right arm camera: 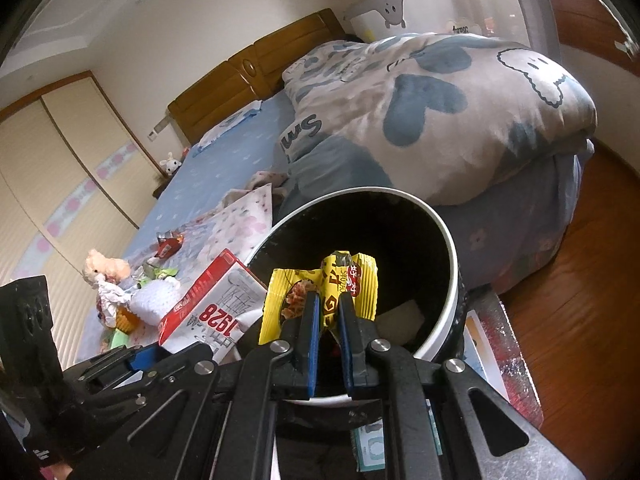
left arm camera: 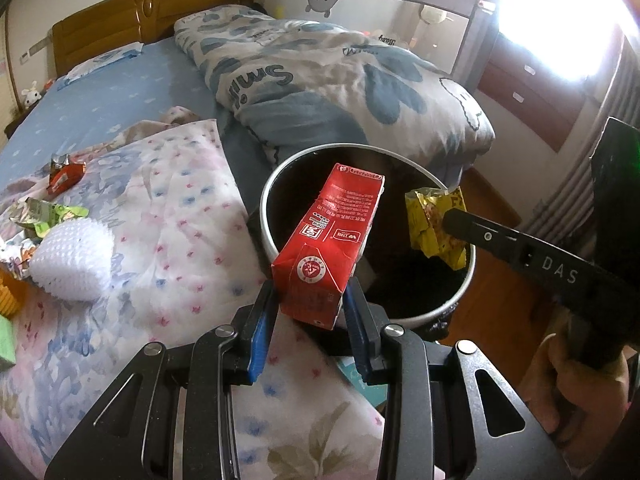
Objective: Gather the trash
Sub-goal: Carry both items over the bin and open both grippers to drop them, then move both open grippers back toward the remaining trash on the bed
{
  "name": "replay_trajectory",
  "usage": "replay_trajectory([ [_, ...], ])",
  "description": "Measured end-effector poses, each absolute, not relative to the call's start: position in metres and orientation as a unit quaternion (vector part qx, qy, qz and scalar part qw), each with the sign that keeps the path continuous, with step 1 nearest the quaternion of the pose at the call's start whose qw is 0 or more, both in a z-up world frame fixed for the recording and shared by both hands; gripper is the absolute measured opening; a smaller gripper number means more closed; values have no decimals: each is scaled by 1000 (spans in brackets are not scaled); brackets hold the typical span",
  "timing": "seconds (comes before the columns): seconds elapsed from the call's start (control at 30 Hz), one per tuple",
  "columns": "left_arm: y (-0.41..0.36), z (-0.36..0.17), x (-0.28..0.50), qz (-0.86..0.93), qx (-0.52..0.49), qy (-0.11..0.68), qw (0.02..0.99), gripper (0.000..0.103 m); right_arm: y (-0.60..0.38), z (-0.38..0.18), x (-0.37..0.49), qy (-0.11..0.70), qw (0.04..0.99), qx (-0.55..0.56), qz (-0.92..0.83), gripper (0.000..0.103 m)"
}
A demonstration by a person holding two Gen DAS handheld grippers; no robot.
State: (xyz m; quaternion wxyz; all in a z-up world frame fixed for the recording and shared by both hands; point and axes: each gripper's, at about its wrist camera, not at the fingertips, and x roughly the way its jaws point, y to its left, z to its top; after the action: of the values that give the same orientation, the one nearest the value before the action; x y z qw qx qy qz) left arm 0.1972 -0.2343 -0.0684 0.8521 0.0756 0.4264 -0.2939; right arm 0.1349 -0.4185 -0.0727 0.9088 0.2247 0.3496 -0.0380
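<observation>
Bedroom, bed (left arm camera: 120, 92) with rolled duvet (left arm camera: 320, 76) and floral quilt (left arm camera: 168, 216); round bin (left arm camera: 267, 216) with pale rim and black inside standing at the bed's edge, just ahead of both grippers.

Left gripper (left arm camera: 308, 300) pinching a red carton (left arm camera: 332, 240) by its lower end, blue pads pressed on either side. Carton's long axis running away from the jaws, tilted up and out over the bin's near rim, far end above the dark opening. Printed red faces, folded end seam, dented corners.

Right gripper (right arm camera: 330, 312) nearly pressed together on a crumpled yellow wrapper (right arm camera: 320, 292), held directly over the bin mouth, further in than the carton; probably the readier to drop.

Left on the quilt, well apart from both grippers: red wrapper (left arm camera: 64, 172), green wrapper (left arm camera: 48, 216), white knit pad (left arm camera: 76, 260).
</observation>
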Motion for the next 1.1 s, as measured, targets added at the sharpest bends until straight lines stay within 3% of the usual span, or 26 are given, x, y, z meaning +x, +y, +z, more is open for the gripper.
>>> replay_trajectory([
  [0.3, -246, -74, 208, -302, 74, 436, 844, 34, -422, -78, 148, 363, 905, 218, -46, 16],
  [0.43, -241, -76, 210, -301, 61, 444, 842, 43, -426, -80, 149, 364, 901, 230, -52, 47],
  [0.6, -219, -80, 206, -291, 41, 449, 844, 49, -423, -79, 145, 360, 902, 233, -52, 52],
  [0.83, -166, -88, 190, -250, 22, 450, 857, 56, -393, -75, 139, 352, 907, 230, -28, 72],
  [1.1, -96, -94, 180, -189, -16, 454, 871, 59, -332, -71, 144, 359, 910, 207, 27, 75],
])
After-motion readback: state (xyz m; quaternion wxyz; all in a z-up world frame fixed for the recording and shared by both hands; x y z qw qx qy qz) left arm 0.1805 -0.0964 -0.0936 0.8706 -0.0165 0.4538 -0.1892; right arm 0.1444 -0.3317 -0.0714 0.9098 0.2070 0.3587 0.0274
